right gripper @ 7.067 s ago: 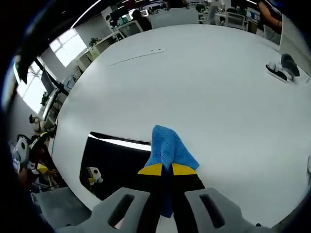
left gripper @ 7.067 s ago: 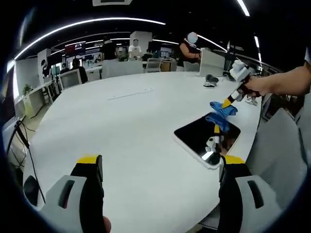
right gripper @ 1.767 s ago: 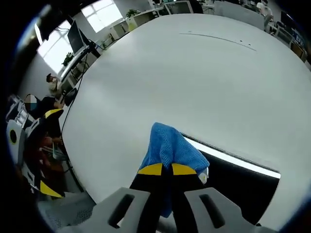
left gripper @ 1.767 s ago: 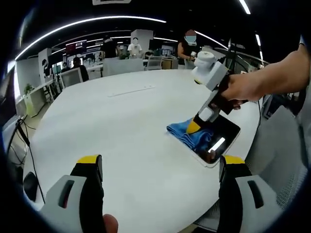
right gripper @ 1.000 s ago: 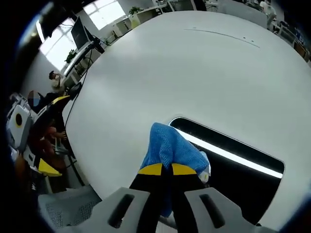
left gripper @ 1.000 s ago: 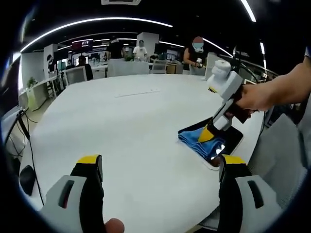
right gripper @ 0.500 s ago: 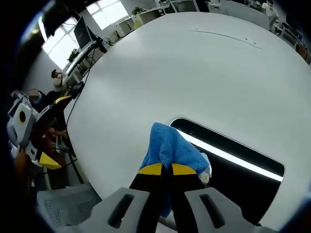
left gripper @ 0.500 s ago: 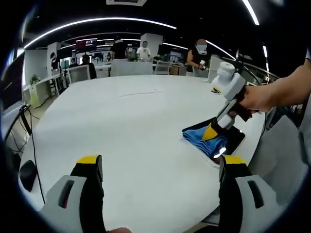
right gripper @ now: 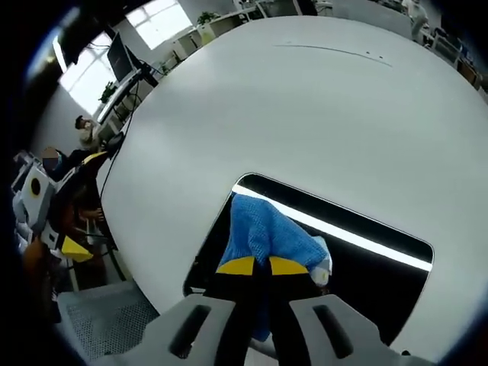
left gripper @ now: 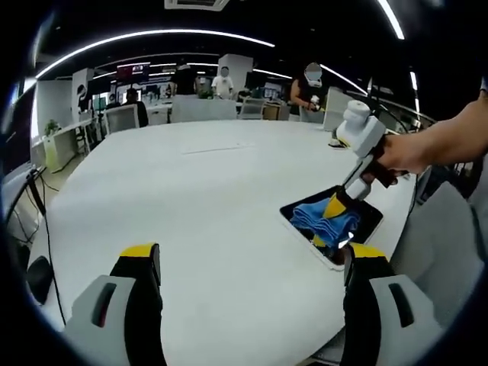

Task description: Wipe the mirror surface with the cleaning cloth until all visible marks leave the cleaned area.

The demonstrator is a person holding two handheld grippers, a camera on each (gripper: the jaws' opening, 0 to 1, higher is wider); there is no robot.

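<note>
Right gripper [right gripper: 255, 266] has its 2 yellow-tipped jaws clamped together on the blue cloth [right gripper: 267, 229], which bunches ahead of the tips and is pressed flat on the mirror [right gripper: 366, 282]. The mirror is a dark rounded rectangle lying flat on the white table [right gripper: 320, 114], close to the table's near edge; a bright light strip reflects across its glass. No marks can be made out on the glass at this size.

In the left gripper view the right gripper [left gripper: 334, 206] comes in from the right, held by a hand [left gripper: 402, 152], angled down onto the cloth [left gripper: 320, 216], which covers most of the mirror [left gripper: 371, 221] there. The mirror sits at the table's [left gripper: 198, 198] right side, near the edge.

Left gripper [left gripper: 252, 259] hangs above the table near its front edge, well apart from the mirror, jaws spread wide with nothing between them.

Background: office desks, monitors, ceiling light strips, several people standing far behind the table. A chair [right gripper: 91, 320] sits by the table edge in the right gripper view.
</note>
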